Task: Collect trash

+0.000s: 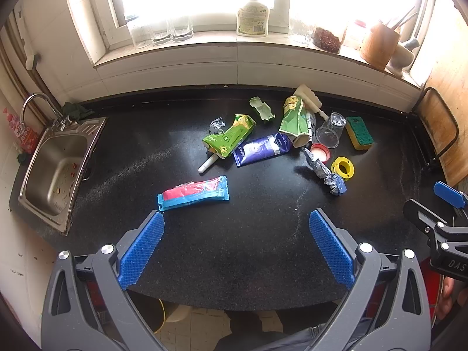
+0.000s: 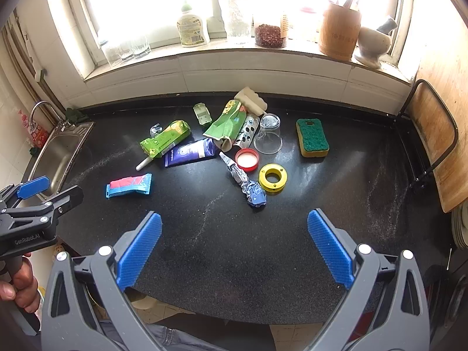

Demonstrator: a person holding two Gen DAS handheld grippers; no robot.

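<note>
Trash lies on the black counter (image 1: 234, 248): a blue-and-red wrapper (image 1: 193, 193) (image 2: 129, 186), a green wrapper (image 1: 229, 139) (image 2: 164, 139), a purple pouch (image 1: 261, 148) (image 2: 190, 152), a green-yellow bag (image 1: 294, 117) (image 2: 229, 122), a crumpled foil wrapper (image 1: 324, 172) (image 2: 244, 181), a red lid (image 1: 320, 152) (image 2: 247, 159). My left gripper (image 1: 236, 247) is open and empty, just short of the blue-and-red wrapper. My right gripper (image 2: 234, 245) is open and empty, short of the foil wrapper.
A steel sink (image 1: 55, 172) is at the left. A clear cup (image 2: 268, 139), green sponge (image 2: 312, 137) and yellow ring (image 2: 273, 178) lie among the trash. Bottles, glasses and jars stand on the windowsill (image 2: 234, 49). A wooden board (image 2: 435, 143) leans at right.
</note>
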